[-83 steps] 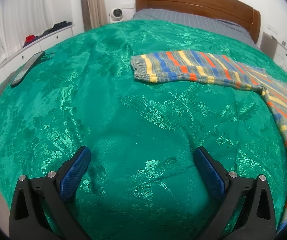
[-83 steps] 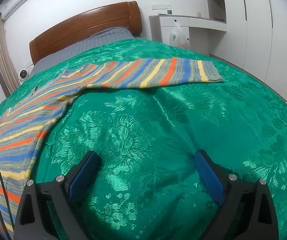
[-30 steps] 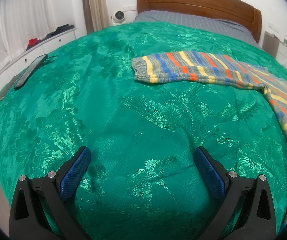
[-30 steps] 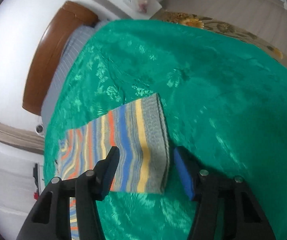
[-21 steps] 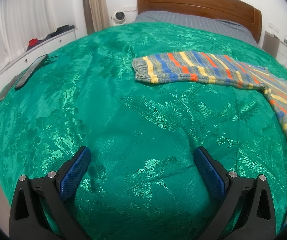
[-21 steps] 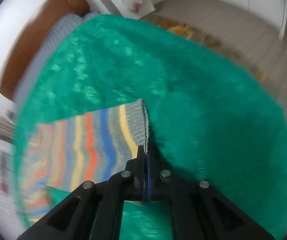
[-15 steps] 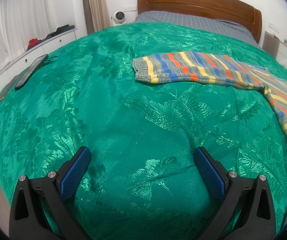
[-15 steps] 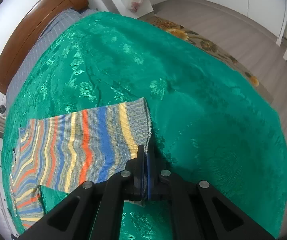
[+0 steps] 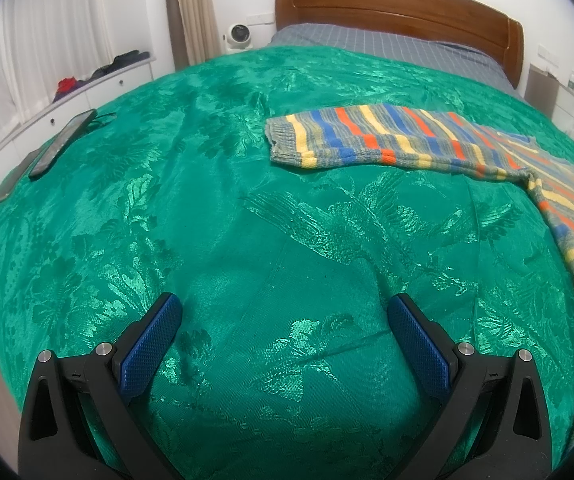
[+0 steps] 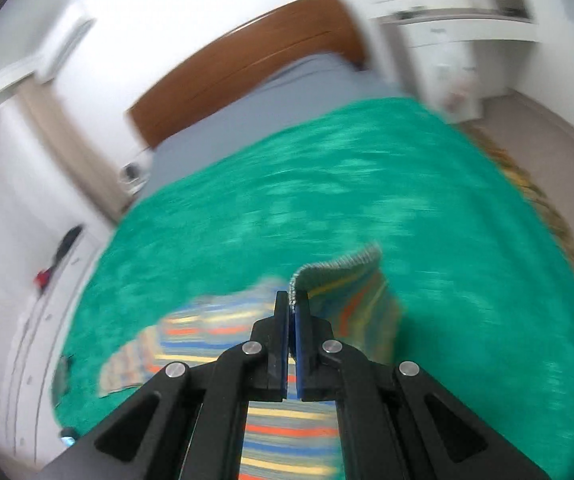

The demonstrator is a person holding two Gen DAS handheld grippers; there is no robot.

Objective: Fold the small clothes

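A striped knit sweater (image 9: 407, 140) in grey, blue, orange and yellow lies on the green bedspread (image 9: 247, 220). In the left wrist view one sleeve stretches left across the bed, and the body runs down the right edge. My left gripper (image 9: 285, 320) is open and empty, low over the bedspread, well short of the sleeve. My right gripper (image 10: 291, 300) is shut on the grey cuff (image 10: 335, 266) of the other sleeve and holds it lifted above the sweater body (image 10: 287, 432). The right wrist view is blurred by motion.
A wooden headboard (image 9: 399, 4) and grey sheet (image 9: 387, 46) are at the far end. A phone (image 9: 63, 142) lies at the bedspread's left edge. White drawers (image 9: 99, 84) stand left, a small white fan (image 9: 239, 36) beside the headboard, and a white cabinet (image 10: 447, 48) at the right.
My right gripper closed on the sleeve cuff, lifted it off the bedspread and swung it over the sweater. My left gripper has stayed still and open.
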